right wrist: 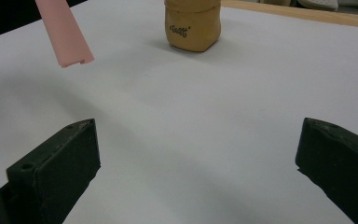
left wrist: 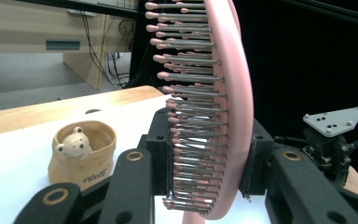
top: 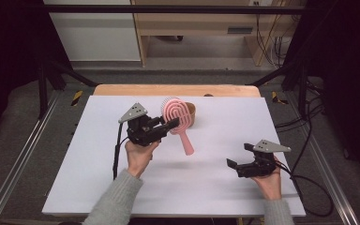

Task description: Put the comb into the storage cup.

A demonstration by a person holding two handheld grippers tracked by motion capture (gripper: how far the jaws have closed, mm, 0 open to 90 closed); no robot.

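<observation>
two grippers are held by a person over a white surface (top: 206, 187), one in each hand; the left gripper (top: 171, 124), seen in the high view left of centre, has its black fingers (left wrist: 161, 154) clenched on the head of a pink hairbrush (top: 178, 117); the brush is lifted clear of the surface, its handle slanting down and toward the person, its end not touching anything; in the left gripper view the brush head stands nearly upright between the two fingers, one pressing on the bristle side and the other on the smooth pink back, with rows of grey bristles tipped in pink pointing to that view's left; just behind the brush, toward the far edge of the surface, stands a small tan cup (left wrist: 81, 156) shaped like a soft bag, with a little bear figure peeking out of its top; the brush and the cup are near each other but apart; the right gripper (top: 238, 157) sits low near the person's right side, well apart from the brush and the cup; its fingers (right wrist: 56, 175) are spread wide and released, with bare white surface between them; in the right gripper view the pink handle end hangs at the upper left and the cup stands farther off near the top.
</observation>
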